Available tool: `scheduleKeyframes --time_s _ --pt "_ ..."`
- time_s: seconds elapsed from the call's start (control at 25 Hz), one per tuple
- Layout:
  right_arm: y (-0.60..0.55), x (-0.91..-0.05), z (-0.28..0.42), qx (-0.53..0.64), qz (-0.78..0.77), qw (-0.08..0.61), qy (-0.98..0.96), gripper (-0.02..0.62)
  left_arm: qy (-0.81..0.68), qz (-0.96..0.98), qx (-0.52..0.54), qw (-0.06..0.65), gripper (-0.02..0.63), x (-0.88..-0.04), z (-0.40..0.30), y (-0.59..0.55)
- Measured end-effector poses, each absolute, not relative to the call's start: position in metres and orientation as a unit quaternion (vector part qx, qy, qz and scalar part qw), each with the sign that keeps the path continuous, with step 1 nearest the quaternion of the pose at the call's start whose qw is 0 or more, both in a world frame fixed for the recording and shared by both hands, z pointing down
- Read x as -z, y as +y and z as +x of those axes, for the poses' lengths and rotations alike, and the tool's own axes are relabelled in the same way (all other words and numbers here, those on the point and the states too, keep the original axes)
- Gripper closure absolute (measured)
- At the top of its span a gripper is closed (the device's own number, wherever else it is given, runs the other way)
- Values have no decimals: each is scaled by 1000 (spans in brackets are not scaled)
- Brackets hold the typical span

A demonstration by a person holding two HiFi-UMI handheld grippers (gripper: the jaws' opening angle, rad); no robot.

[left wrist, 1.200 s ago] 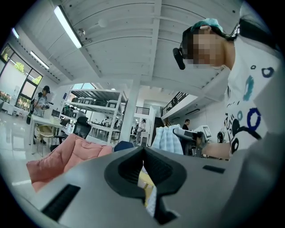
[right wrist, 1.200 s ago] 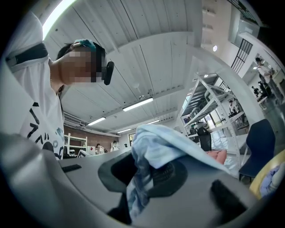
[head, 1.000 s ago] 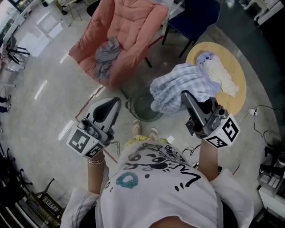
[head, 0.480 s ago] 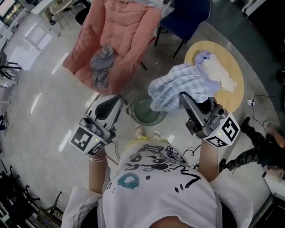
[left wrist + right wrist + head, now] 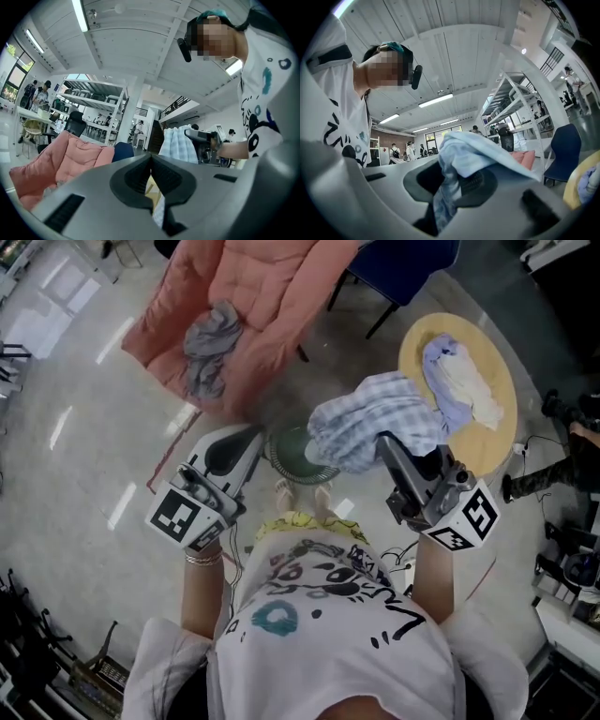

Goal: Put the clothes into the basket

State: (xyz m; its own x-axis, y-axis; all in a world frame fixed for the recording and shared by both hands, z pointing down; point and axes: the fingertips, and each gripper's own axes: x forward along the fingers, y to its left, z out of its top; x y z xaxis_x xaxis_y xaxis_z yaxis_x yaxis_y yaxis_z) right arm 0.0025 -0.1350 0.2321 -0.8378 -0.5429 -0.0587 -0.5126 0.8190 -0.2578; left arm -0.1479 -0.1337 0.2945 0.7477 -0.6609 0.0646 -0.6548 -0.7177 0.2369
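Shirt (image 5: 370,423): blue-white checked, crumpled | right claw (image 5: 386,448) clamps it | left claw (image 5: 253,434) closed

Soft checked cloth shirt (image 5: 370,420), puffy quilted matt pink fabric chair (image 5: 272,287), glossy smooth pale floor (image 5: 84,484).

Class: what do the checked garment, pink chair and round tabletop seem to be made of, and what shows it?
The checked garment: thin woven cloth, matte; drapes in soft folds from the right tongs. The pink chair: padded fabric, probably; quilted seams. The round tabletop: possibly wood or laminate; flat, rigid, pale yellow.
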Motion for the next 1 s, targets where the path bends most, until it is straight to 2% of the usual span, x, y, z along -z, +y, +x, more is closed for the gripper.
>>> scheduleKeyframes --time_s 0.64,1.0 --pt "-154 -360 -27 204 -226 6 953 522 -388 908 13 161 591 -371 -141 -156" --pt "-150 -450 -33 201 -200 -73 956 522 -407 896 -10 179 591 -444 -139 -157"
